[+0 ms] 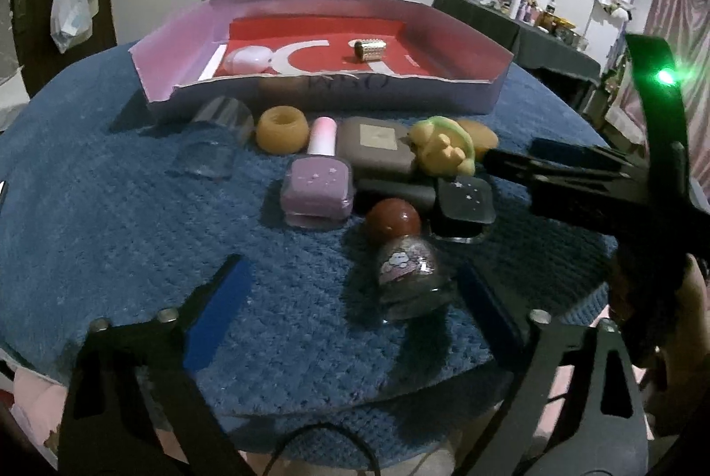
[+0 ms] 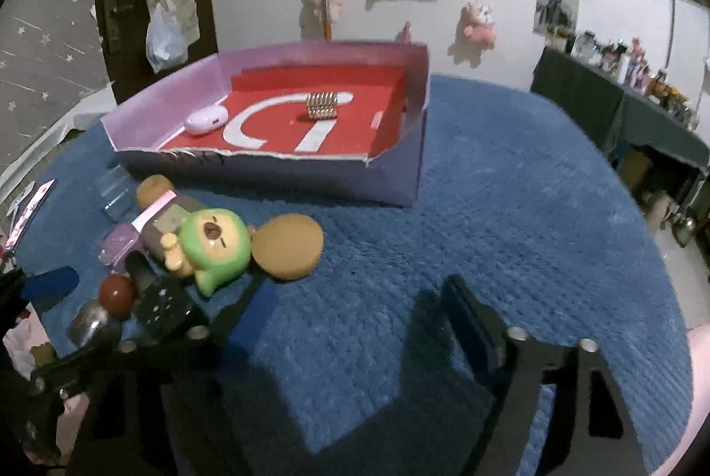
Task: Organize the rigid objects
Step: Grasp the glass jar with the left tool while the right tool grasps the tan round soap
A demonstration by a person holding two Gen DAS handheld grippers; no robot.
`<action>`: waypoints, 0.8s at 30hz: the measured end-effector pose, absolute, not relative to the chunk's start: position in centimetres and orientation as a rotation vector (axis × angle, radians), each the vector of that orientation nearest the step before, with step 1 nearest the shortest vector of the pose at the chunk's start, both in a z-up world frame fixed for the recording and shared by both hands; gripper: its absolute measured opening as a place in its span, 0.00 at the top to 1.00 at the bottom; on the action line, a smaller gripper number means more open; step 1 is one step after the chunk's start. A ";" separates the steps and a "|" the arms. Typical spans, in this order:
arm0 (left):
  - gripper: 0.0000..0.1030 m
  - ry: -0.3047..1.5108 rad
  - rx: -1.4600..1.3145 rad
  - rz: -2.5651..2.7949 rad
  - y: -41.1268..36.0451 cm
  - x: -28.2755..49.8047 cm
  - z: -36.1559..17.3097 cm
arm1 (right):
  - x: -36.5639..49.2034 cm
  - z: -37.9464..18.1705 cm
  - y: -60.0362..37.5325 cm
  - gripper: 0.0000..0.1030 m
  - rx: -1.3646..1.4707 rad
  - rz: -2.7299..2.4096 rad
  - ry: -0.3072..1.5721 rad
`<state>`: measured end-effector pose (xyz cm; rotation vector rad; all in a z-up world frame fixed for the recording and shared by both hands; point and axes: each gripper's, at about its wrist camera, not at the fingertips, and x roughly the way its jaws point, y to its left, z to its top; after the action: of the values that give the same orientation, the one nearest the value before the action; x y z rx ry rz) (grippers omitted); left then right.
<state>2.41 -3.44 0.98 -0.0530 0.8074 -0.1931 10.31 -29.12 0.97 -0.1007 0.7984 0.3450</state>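
A purple-walled box [image 1: 310, 98] [image 2: 399, 174] with a red floor holds a pink oval case [image 1: 246, 61] [image 2: 206, 120] and a silver ribbed piece [image 1: 370, 50] [image 2: 322, 106]. In front lies a cluster: a lilac polish bottle [image 1: 317, 187] [image 2: 120, 243], a green-hooded bear figure [image 1: 443, 149] [image 2: 213, 245], a tan disc [image 2: 286, 247], a tan ring [image 1: 282, 129], a grey case [image 1: 377, 149], a red ball [image 1: 392, 219] [image 2: 116, 293], a glittery bottle [image 1: 408, 276] and a dark bottle [image 1: 463, 209] [image 2: 166, 309]. My left gripper [image 1: 350, 307] is open around the glittery bottle. My right gripper [image 2: 350, 311] is open and empty, near the bear.
A blue fuzzy cloth [image 1: 111, 232] [image 2: 510, 209] covers the round table. Clear plastic pieces [image 1: 208, 160] [image 2: 115, 194] lie left of the cluster. A dark side table [image 1: 532, 32] [image 2: 621, 112] with bottles stands at the right. Plush toys hang on the wall.
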 end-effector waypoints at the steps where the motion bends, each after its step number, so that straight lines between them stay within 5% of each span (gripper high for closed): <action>1: 0.19 0.805 -0.046 -0.192 -3.6 2.4 1.0 | 10.6 0.9 -28.8 0.27 -0.103 0.355 0.801; 12: 0.69 0.803 -0.057 -0.302 -5.0 2.3 1.6 | 12.0 1.1 -27.1 0.45 -0.123 0.385 0.849; 17: 0.69 0.799 -0.042 -0.307 -5.3 1.9 1.7 | 12.4 1.3 -26.4 0.61 -0.137 0.414 0.849; 24: 0.69 0.789 -0.049 -0.309 -4.9 1.4 2.0 | 12.3 1.6 -26.6 0.62 -0.113 0.420 0.830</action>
<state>1.44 -4.86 1.98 -0.0487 0.7888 -0.3086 12.29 -26.60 1.57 -0.1131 0.8296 0.4200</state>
